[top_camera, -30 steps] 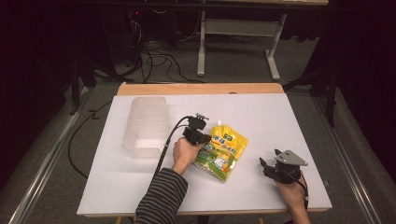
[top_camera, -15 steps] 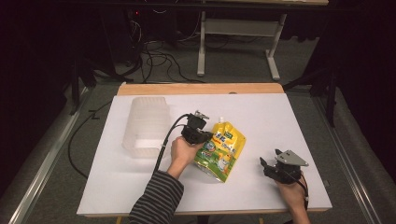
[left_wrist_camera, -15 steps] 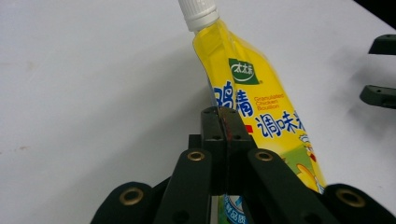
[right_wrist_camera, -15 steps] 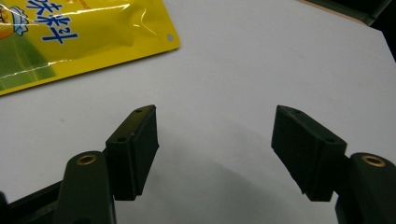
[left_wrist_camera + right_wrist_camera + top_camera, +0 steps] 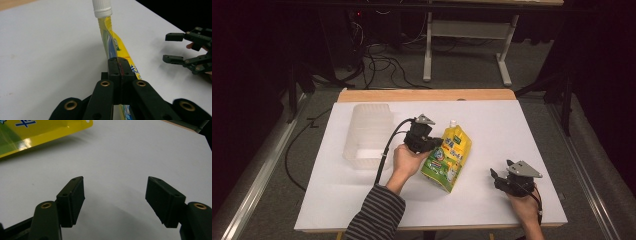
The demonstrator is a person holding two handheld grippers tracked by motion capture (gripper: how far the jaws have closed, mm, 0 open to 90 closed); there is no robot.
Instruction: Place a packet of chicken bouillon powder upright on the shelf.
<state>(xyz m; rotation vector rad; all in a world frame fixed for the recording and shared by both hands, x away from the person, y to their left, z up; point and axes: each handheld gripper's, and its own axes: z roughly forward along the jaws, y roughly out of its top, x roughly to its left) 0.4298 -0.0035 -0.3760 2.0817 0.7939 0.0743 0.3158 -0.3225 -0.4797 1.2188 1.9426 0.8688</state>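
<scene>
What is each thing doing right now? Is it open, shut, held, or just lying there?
Pouch: white cap on, pinched at its edge, tilted up.
Left gripper: shut on the pouch.
Right gripper: open, holding nothing.
Clear bin: lying on the table, untouched.

The left gripper [image 5: 119,72] pinches the yellow pouch [image 5: 117,47], and its black jaws hide the part of the pouch edge between them. In the left gripper view the top of the white cap [image 5: 102,8] is cut off by the picture's top edge, and the pouch's bottom is lost behind the jaws. In the right gripper view the pouch [image 5: 45,131] is cut off at the top and left edges, so its words cannot be read. In the high view the words on the pouch [image 5: 451,157] are too small to read. The see-through box [image 5: 367,132] is pale and blurry, so what is inside cannot be told. The person's right hand [image 5: 524,207] runs off the bottom edge.
</scene>
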